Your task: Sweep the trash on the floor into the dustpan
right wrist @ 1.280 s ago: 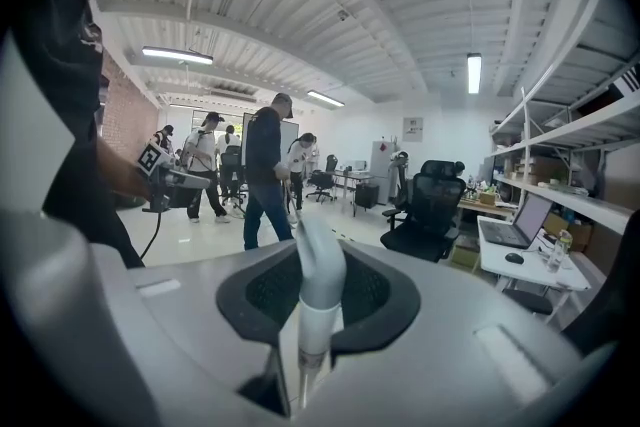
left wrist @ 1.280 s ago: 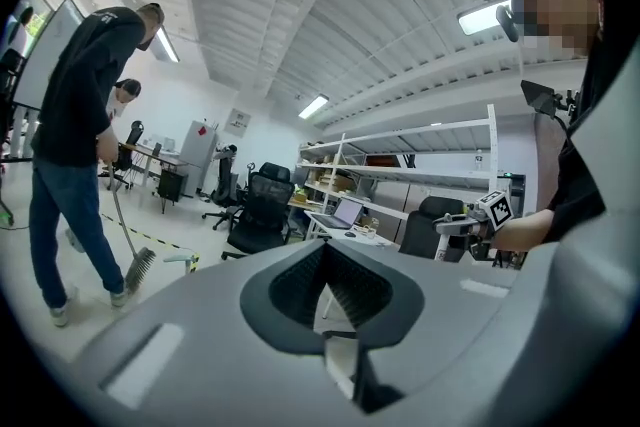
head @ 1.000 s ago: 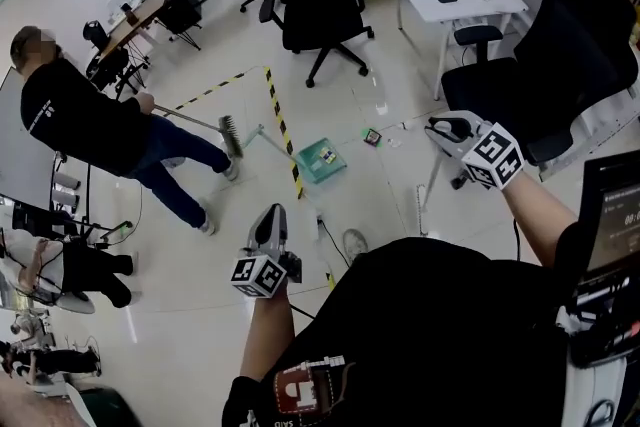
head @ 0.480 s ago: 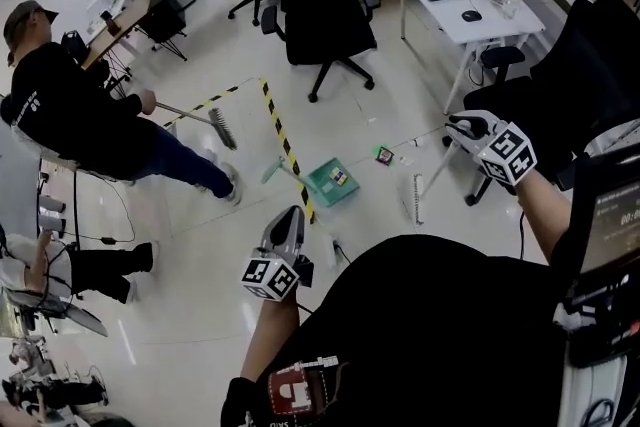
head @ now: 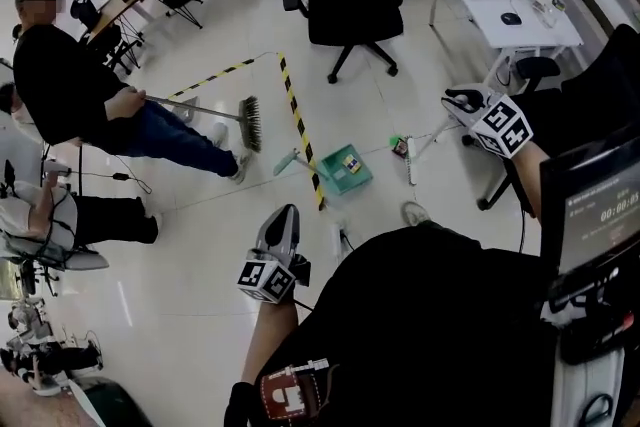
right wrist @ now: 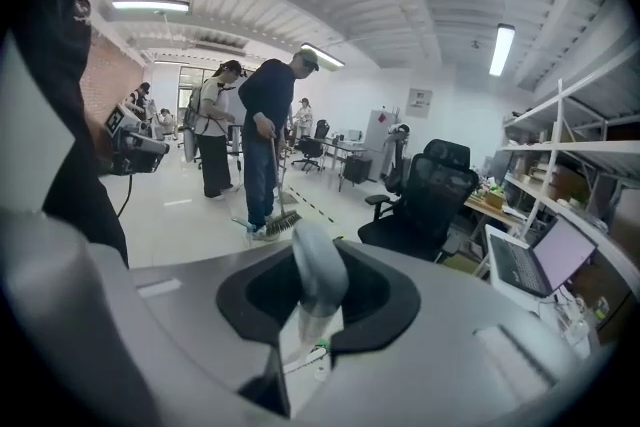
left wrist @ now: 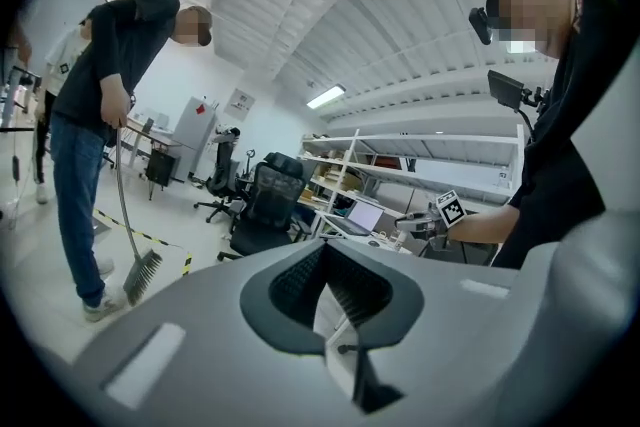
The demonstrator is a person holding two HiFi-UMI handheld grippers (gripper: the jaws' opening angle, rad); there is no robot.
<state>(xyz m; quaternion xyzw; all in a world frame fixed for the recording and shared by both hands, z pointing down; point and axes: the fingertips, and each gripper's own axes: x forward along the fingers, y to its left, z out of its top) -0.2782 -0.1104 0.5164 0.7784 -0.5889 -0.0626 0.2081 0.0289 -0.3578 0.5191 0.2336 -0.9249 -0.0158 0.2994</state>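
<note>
A green dustpan (head: 349,169) lies on the floor beside the yellow-black tape (head: 297,122), its handle pointing left. A small piece of trash (head: 400,147) lies just right of it, next to a long white object (head: 410,162). Another person (head: 66,85) holds a broom (head: 250,123) with its head on the floor left of the tape. My left gripper (head: 284,212) is raised at the lower centre, shut and empty, pointing towards the dustpan. My right gripper (head: 452,98) is held high at the right, jaws together, holding nothing. Both are far from the dustpan.
A black office chair (head: 350,5) stands beyond the dustpan. A white desk (head: 520,15) with a laptop is at the upper right, with another black chair (head: 610,75) below it. A seated person (head: 60,225) and cables are at the left. The broom (left wrist: 143,275) shows in both gripper views.
The person with the broom has shifted and set the broom head closer to the tape. My right gripper rose slightly. The dustpan stays put on the floor.
</note>
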